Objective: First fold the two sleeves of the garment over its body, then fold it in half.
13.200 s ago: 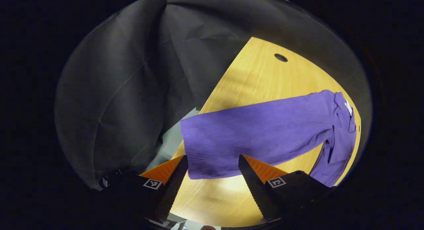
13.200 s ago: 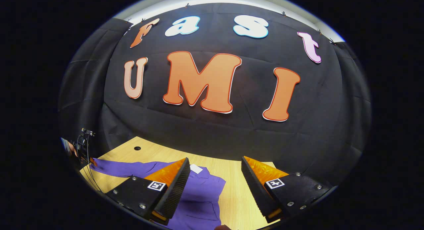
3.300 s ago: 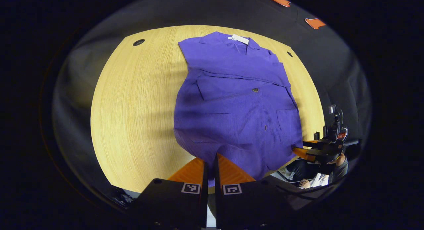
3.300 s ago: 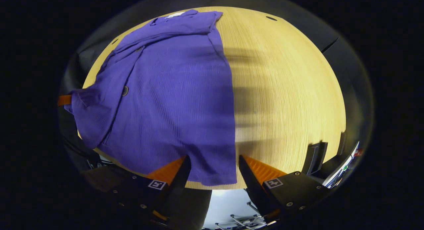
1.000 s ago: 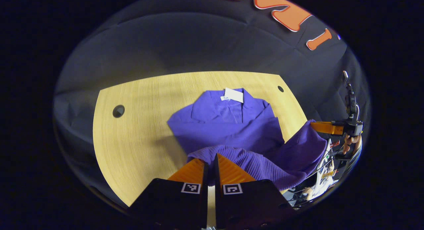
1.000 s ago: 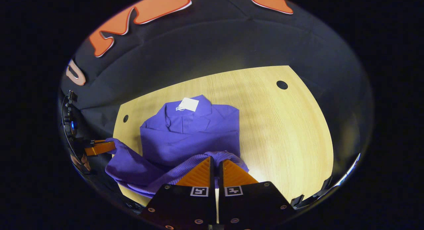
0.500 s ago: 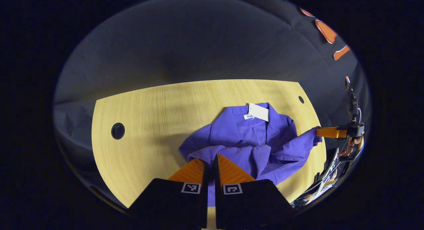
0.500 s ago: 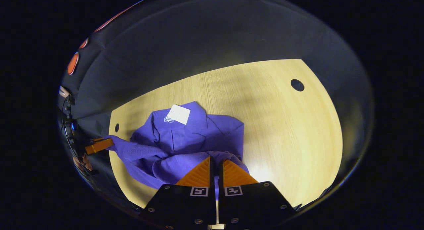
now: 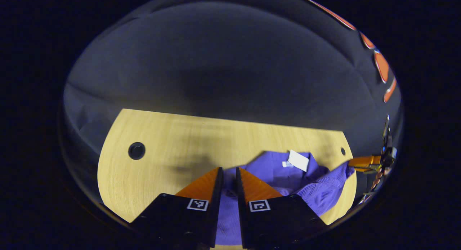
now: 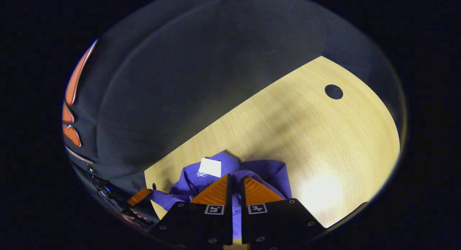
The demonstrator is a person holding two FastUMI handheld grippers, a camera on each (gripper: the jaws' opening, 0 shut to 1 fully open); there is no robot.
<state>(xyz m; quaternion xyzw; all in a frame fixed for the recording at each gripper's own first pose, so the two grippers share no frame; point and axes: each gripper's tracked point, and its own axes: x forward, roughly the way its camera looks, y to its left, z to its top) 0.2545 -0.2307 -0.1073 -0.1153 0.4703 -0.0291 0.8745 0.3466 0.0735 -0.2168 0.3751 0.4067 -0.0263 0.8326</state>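
Note:
The purple garment (image 9: 273,167) lies bunched at the far edge of the wooden table (image 9: 162,163), its white collar tag (image 9: 298,160) facing up. My left gripper (image 9: 228,169) is shut on a fold of the cloth, low over the collar area. Farther right, the right gripper (image 9: 354,160) pinches the garment's other corner. In the right gripper view, the right gripper (image 10: 236,176) is shut on the garment (image 10: 266,170) just beside the tag (image 10: 210,167). The left gripper (image 10: 138,196) holds the cloth at the lower left.
The table (image 10: 306,134) has a round cable hole at the left (image 9: 136,150) and a small one at the right (image 9: 343,151); another hole (image 10: 334,91) shows in the right gripper view. Black cloth wall stands right behind the table's far edge.
Both grippers have carried the garment's lower edge forward and down toward the collar. The lifted cloth has dropped onto the upper body, and the jaws of both stand slightly wider apart.

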